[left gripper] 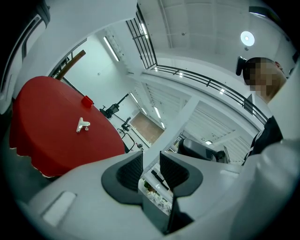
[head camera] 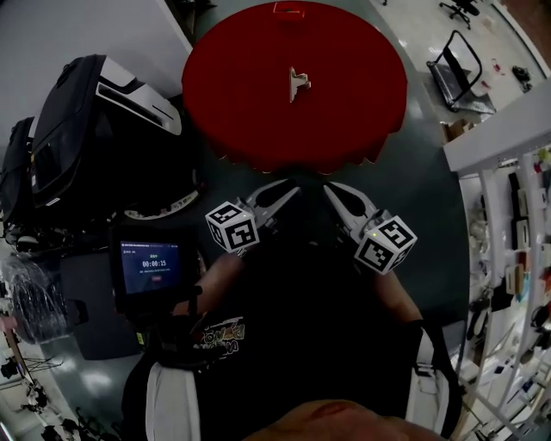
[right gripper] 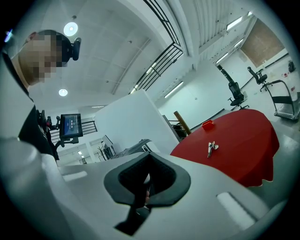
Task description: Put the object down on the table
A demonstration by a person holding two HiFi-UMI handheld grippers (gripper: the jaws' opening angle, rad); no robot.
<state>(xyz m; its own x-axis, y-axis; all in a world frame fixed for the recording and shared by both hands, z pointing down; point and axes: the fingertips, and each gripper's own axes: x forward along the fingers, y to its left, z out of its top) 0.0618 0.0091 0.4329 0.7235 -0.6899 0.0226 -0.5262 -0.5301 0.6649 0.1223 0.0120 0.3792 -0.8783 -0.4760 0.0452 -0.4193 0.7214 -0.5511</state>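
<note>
**Q:** State the largest item and its location.

**A:** A round table with a red cloth (head camera: 250, 103) fills the far centre of the head view. Its near edge sits just beyond the tips of both tools.

**Q:** State the position and condition of each tool.

**A:** Both are held off the near edge of the table, close to the person's body, with their tips angled toward each other and toward the table.
- The left gripper (left gripper: 151, 165) is on the left. Its jaws stand slightly apart with a narrow gap between the pads. Only background shows through the gap, so it has hold of nothing.
- The right gripper (right gripper: 147, 178) is on the right. Its pads are pressed together with nothing between them.

**Q:** Locate the task object relative to the tools.

**A:** A metal spring clip (head camera: 298, 83) lies on the cloth at about the middle of the table top.
- It is well apart from both grippers, on their far side, and neither tool touches it.
- From left to right it lies roughly between the two sets of tips.
- In the left gripper view it shows up and to the left of the jaws. In the right gripper view it shows up and to the right.

**Q:** Any smaller items?

**A:** A small red box (head camera: 289, 9) sits at the far edge of the table, beyond the clip and apart from it.
</note>
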